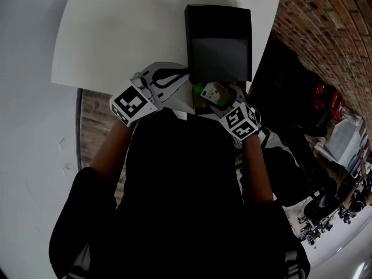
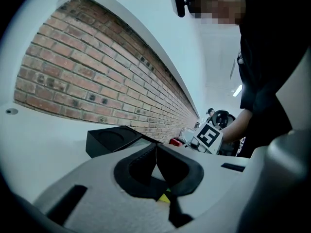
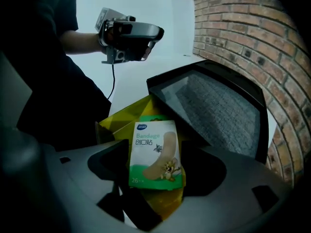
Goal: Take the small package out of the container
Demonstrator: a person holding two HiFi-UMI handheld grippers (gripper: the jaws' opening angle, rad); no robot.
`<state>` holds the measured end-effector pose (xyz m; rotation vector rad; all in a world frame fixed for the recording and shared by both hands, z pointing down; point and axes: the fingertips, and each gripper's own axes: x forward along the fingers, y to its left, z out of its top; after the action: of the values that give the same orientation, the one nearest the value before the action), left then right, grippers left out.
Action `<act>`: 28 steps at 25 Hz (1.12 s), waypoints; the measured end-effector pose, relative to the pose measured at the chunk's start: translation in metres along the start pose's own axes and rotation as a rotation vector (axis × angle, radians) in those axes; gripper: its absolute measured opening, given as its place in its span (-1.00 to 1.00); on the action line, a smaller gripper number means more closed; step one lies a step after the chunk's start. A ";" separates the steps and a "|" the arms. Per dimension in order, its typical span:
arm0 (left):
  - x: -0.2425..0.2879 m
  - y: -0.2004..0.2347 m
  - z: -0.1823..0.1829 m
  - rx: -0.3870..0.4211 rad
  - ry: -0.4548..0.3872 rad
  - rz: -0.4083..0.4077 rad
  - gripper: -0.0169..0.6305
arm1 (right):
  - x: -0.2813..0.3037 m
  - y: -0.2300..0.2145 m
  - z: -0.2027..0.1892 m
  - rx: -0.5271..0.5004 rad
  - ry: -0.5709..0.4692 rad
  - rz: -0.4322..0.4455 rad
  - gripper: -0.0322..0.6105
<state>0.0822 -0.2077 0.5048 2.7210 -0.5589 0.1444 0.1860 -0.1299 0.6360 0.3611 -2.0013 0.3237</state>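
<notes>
The small package is a white and green bandage packet. It lies between the jaws of my right gripper, with a dark gap on either side, and the pads do not press on it. Under it is an open yellow container. In the head view the package shows just ahead of the right gripper. My left gripper hovers to the left. In its own view the left gripper has its jaws met, with nothing seen held.
A black box with a grey inside stands on the white table, just beyond the yellow container. A brick wall runs along the right. Cluttered gear lies on the floor at the right.
</notes>
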 end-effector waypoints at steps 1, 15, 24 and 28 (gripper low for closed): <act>0.000 0.001 0.000 0.000 0.000 0.001 -0.90 | 0.002 -0.001 -0.001 0.001 0.008 0.001 0.11; -0.001 0.001 -0.001 -0.003 0.002 -0.006 -0.90 | 0.009 -0.001 -0.004 -0.002 0.042 0.004 0.11; 0.001 -0.001 -0.001 -0.002 -0.003 -0.008 -0.90 | 0.010 -0.002 -0.004 0.000 0.056 0.007 0.10; 0.001 -0.003 -0.001 -0.001 -0.008 -0.010 -0.90 | 0.011 -0.002 -0.005 0.011 0.072 0.008 0.11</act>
<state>0.0840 -0.2048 0.5047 2.7237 -0.5470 0.1312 0.1863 -0.1310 0.6486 0.3431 -1.9316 0.3480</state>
